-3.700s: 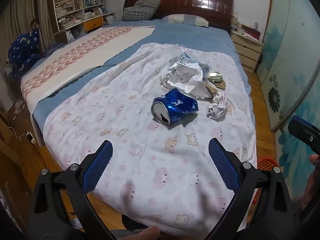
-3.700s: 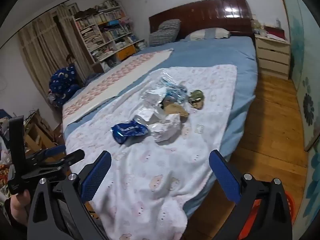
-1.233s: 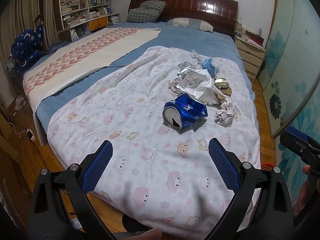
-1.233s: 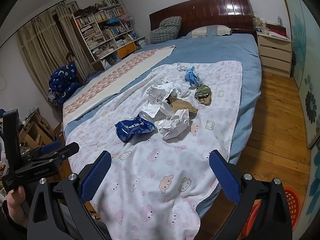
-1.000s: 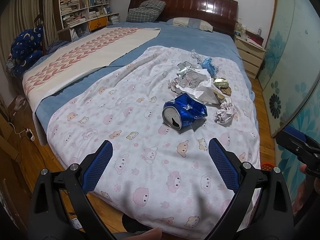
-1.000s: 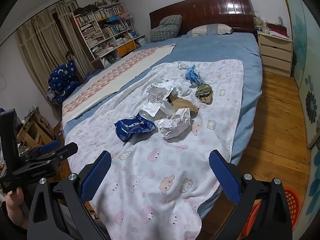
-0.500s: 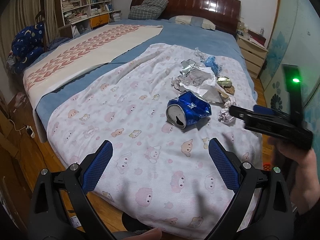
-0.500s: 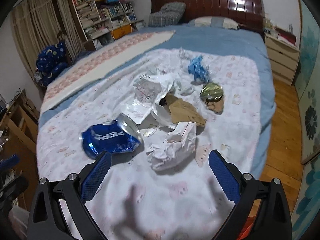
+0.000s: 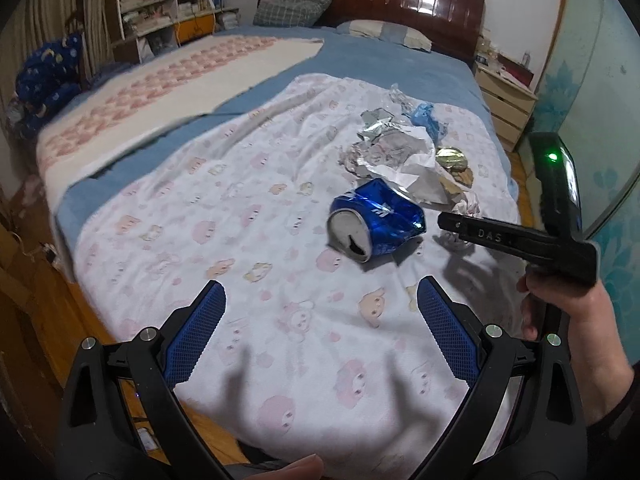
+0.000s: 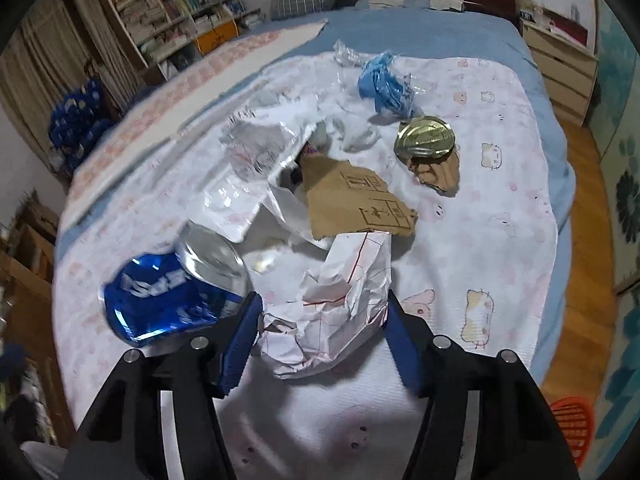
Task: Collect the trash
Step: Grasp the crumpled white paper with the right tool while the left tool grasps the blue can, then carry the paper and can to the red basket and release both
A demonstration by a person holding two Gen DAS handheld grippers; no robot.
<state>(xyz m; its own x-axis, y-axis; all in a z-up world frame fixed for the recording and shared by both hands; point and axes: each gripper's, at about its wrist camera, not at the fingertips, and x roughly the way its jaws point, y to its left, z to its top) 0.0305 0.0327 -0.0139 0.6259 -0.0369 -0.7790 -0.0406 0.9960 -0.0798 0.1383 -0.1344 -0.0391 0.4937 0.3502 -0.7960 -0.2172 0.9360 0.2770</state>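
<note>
White crumpled paper (image 10: 332,312) lay directly between the right gripper (image 10: 320,332) jaws, which had just been closing around it, beside the can (image 10: 168,296); left gripper (image 9: 320,332) stood open, empty, farther back.

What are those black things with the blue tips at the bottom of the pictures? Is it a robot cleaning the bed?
No robot: a person holds a pincer tool in each hand. Each tool has a camera looking out along its two blue-padded fingers, so each picture is one tool's own view.

In the left tool's view, the left gripper is open and holds nothing. You can also see the person's right hand.

In the right tool's view, the right gripper has just been closing around a crumpled paper ball, with its pads at the paper's sides.

On the bed's blanket also lie a crushed blue can, torn cardboard, a gold lid and a blue wrapper.
</note>
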